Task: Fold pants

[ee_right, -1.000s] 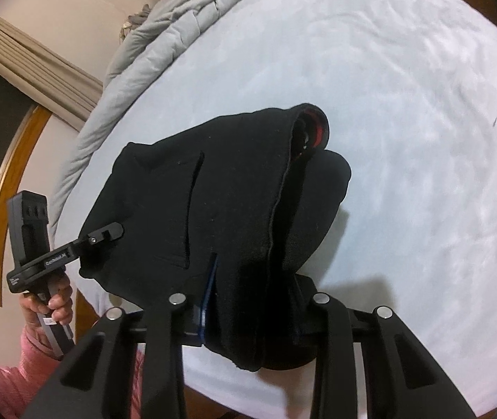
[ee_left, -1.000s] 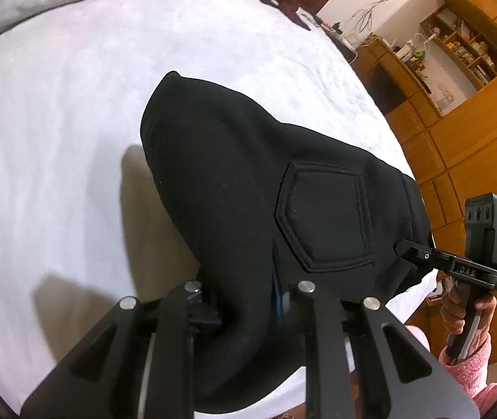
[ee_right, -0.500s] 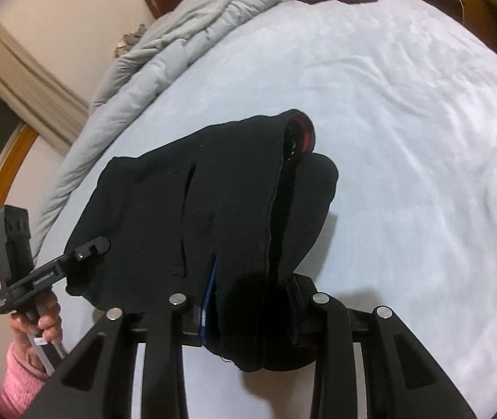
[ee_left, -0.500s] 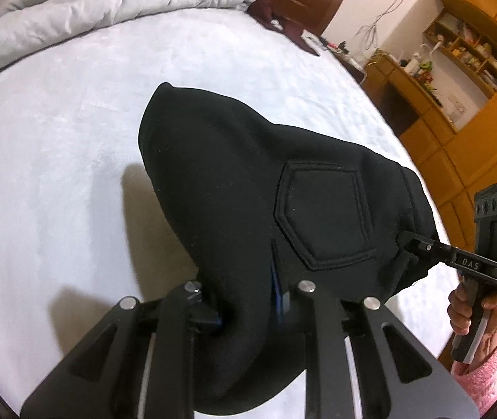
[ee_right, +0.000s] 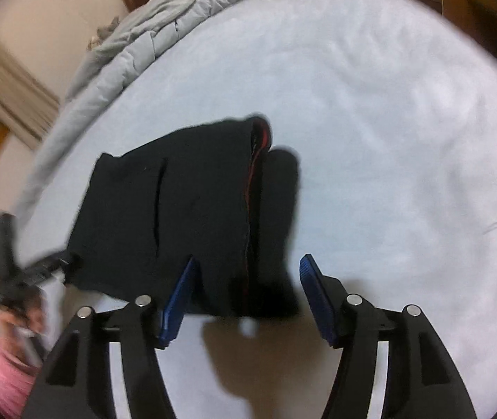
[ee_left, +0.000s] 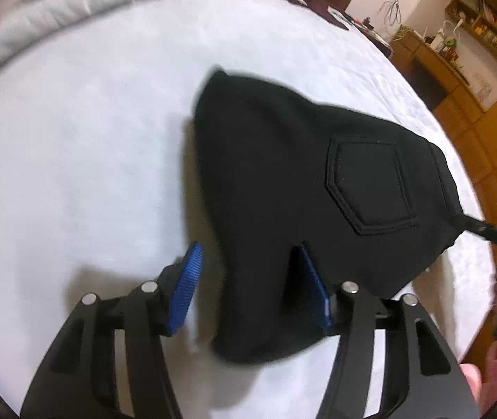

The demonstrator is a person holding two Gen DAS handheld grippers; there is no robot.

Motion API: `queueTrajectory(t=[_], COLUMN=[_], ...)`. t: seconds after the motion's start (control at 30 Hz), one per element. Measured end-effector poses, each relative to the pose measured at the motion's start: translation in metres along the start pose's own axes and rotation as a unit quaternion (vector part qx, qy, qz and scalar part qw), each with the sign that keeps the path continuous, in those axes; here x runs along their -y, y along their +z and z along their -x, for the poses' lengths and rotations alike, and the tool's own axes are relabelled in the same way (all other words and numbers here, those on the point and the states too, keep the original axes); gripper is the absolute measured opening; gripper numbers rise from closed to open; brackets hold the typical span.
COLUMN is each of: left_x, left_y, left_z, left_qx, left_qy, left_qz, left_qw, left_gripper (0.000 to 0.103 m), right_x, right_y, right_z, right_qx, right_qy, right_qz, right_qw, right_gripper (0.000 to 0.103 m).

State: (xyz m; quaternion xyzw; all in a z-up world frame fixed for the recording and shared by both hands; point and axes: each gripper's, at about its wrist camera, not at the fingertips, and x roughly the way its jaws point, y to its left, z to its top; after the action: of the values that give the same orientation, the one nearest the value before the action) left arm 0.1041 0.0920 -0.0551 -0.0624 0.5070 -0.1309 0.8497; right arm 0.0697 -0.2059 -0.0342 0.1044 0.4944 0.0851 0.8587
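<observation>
The folded black pants point(ee_left: 283, 188) lie in a thick bundle on the white bed sheet point(ee_left: 73, 160), near its front edge. A sewn-on back pocket point(ee_left: 367, 188) faces up in the left wrist view. In the right wrist view a red lining point(ee_right: 264, 132) shows along the open edge of the fold. No label or writing on the cloth can be read.

The left gripper point(ee_left: 248, 269) has just been opening. Its blue pads point(ee_left: 187, 286) now stand apart, with a lobe of the pants between them. The left pad is clear of the cloth. The right pad sits against the fabric's edge, but nothing is pinched.

The right gripper point(ee_right: 248, 272) has likewise just been opening. Its blue pads point(ee_right: 313, 289) stand wide, with the near end of the bundle between them. The right pad is clear of the cloth, the left one just beside it, and no grip shows.

In each view the other gripper reaches the far corner of the pants, held by a hand in a pink sleeve point(ee_right: 0, 373), though blur hides the detail.

A grey quilt point(ee_right: 133, 42) is bunched along the far side of the bed. Wooden shelves point(ee_left: 475, 35) stand beyond, holding small things too blurred to name.
</observation>
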Motion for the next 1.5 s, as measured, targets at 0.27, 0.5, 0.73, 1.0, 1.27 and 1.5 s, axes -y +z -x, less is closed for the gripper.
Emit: queueTrajectory(t=[0.27,0.5,0.73,1.0,1.27,1.5], left_x=[0.051,0.04,0.035,0.058,0.07,0.071], left_y=[0.016,-0.016,-0.014,-0.026,-0.038,-0.04], left_z=[0.035,-0.016,-0.013,0.045,0.06,0.069], left_qx=[0.056,-0.02,-0.021,0.006,-0.022,-0.025], left_qy=[-0.025,-0.023,-0.017,0.052,0.064,0.067], left_qz=[-0.046,-0.046,-0.013,-0.008,-0.016,-0.015], left_qw=[0.9971,0.9985,0.9996,0.9986,0.9976,0.9973], left_gripper=[0.059,0.057,0.058,0.09,0.09,0.09], right_x=[-0.057,-0.027,-0.036,-0.059,-0.066,-0.075], right_y=[0.025,-0.003,-0.005,-0.023,-0.034,-0.04], right_z=[0.023,-0.037,-0.029,0.03,0.032,0.037], right_qx=[0.02,-0.056,-0.044,-0.005,-0.028,-0.028], right_qy=[0.089,0.061,0.046,0.032,0.007,-0.015], right_qz=[0.056,0.01,0.01,0.0,-0.019,-0.007], right_qw=[0.994,0.996,0.998,0.999,0.999,0.999], right_gripper=[0.051,0.035,0.035,0.061,0.077,0.084])
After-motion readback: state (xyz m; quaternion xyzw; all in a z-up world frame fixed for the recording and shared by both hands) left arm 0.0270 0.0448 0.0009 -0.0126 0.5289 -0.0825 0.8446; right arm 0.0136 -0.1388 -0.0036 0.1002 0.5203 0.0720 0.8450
